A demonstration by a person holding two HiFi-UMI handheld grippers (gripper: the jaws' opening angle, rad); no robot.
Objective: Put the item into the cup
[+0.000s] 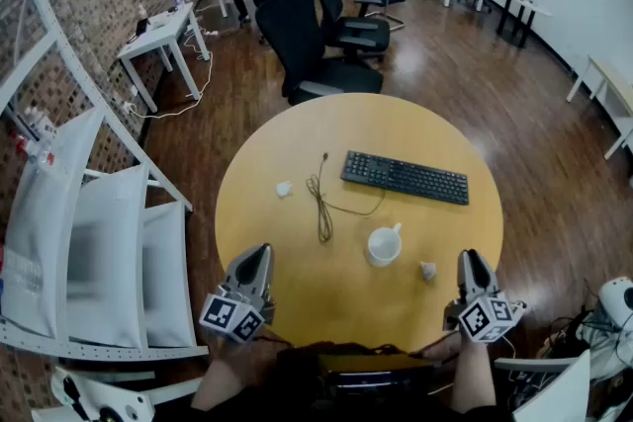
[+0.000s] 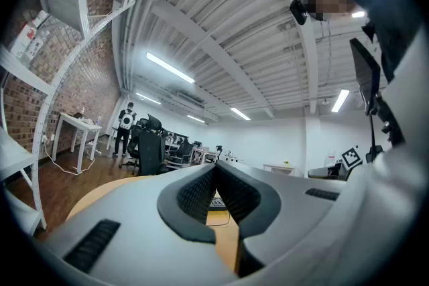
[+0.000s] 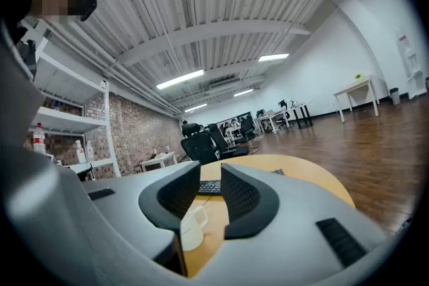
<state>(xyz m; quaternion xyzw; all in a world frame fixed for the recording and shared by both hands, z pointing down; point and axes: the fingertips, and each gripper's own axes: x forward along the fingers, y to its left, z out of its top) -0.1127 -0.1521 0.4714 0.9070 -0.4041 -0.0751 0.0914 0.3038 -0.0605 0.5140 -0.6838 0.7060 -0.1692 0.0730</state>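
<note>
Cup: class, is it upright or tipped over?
Upright: the cup stands on the table, its round open mouth facing up in the head view.

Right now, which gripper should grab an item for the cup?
Right, most likely. The right gripper sits close beside the small white item, fingers apart and empty, with the cup just beyond. The left gripper is closed, and the other white scrap lies farther from it.

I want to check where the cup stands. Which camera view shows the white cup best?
The head view: the whole white cup shows from above, standing on the round table. The right gripper view shows it low, partly hidden behind one jaw of the right tool. The left gripper view does not show it.
</note>
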